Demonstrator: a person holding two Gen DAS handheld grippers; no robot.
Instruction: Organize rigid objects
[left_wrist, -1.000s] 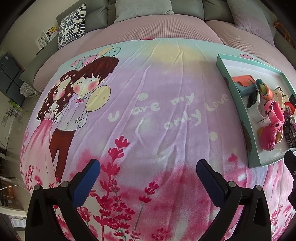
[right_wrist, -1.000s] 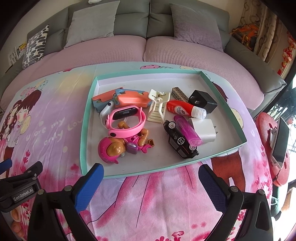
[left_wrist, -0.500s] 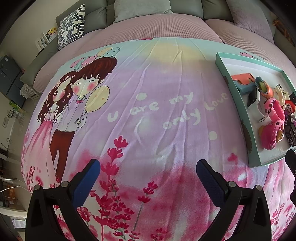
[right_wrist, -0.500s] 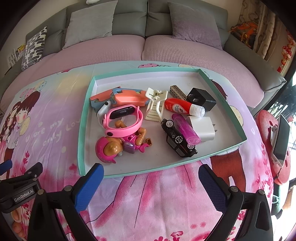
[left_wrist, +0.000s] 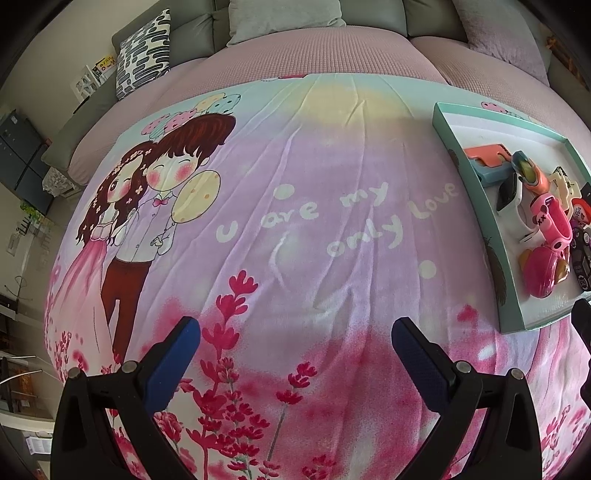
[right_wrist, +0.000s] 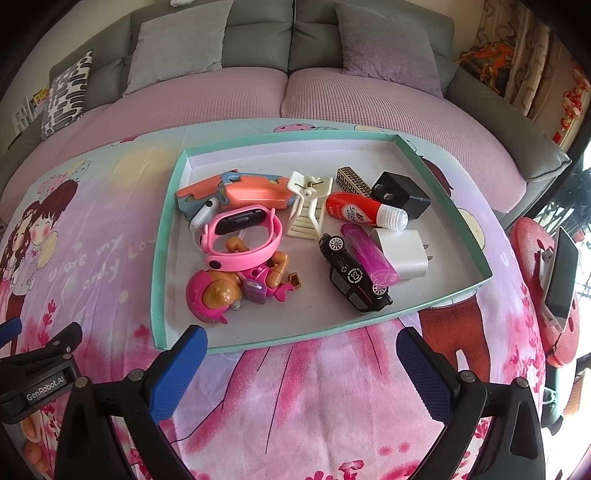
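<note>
A teal-rimmed white tray (right_wrist: 162, 236) lies on a pink cartoon blanket and holds several rigid objects: a pink watch (right_wrist: 243, 236), a pink toy pup (right_wrist: 221, 295), a black toy car (right_wrist: 354, 277), a white charger (right_wrist: 404, 253), a black charger (right_wrist: 400, 194), a red tube (right_wrist: 364, 212) and a cream clip (right_wrist: 306, 206). My right gripper (right_wrist: 301, 350) is open and empty just in front of the tray's near rim. My left gripper (left_wrist: 295, 343) is open and empty over bare blanket, left of the tray (left_wrist: 480, 206).
A grey sofa with cushions (right_wrist: 177, 48) runs along the back. A patterned pillow (left_wrist: 144, 48) lies at the far left. A red stool with a phone (right_wrist: 557, 273) stands to the right, past the blanket's edge.
The right gripper has drifted slightly, so the tray sits a little lower and nearer in its view. The left gripper has barely moved.
</note>
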